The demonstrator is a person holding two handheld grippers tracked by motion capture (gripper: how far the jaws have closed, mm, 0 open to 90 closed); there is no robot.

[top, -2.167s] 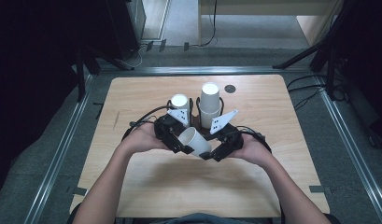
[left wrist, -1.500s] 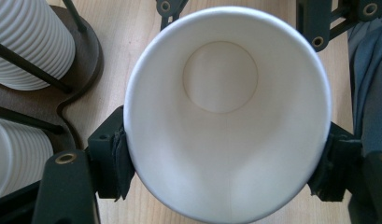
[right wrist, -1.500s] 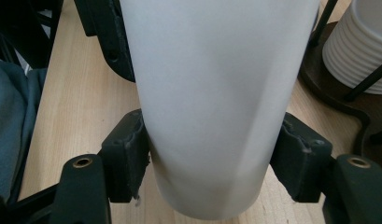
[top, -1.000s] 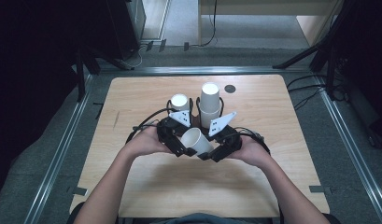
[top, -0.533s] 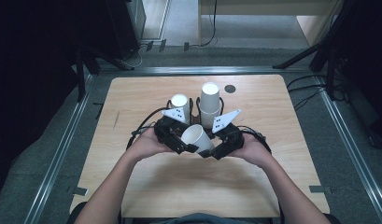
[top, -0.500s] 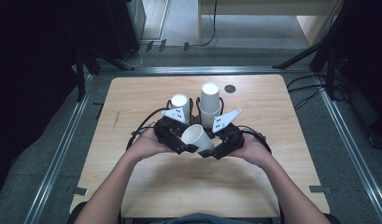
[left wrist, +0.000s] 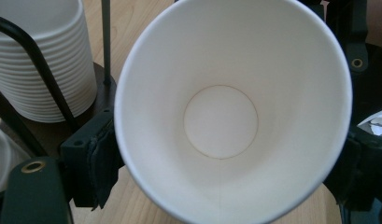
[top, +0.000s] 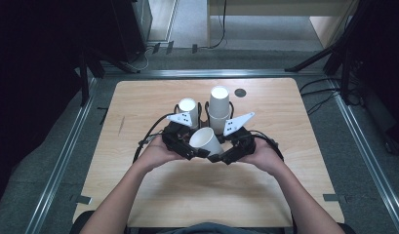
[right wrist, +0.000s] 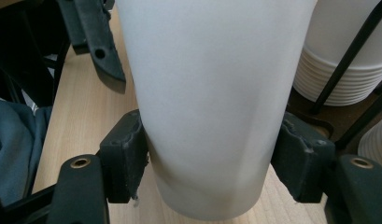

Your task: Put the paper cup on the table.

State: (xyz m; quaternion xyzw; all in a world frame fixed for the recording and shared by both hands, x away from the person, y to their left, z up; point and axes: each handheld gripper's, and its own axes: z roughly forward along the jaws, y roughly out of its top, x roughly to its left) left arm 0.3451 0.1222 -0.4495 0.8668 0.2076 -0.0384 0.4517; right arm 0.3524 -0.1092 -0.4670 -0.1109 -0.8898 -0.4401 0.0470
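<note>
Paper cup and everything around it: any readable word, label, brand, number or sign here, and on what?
None readable.
Paper cup: plain white inside and out, no print.
Cup stacks: plain white.
Grey plate on the left hand-held gripper: small dark marks, too small to read.
Grey plate on the right hand-held gripper: the same.

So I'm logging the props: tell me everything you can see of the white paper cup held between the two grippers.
The white paper cup is a plain tapered cone with a rolled rim, a flat round bottom and a faint side seam; it is empty and looks undented. It is held tilted above the wooden table, mouth toward the left gripper. The right gripper clamps its lower wall with both jaw pads, and the left gripper's jaws flank its rim.
</note>
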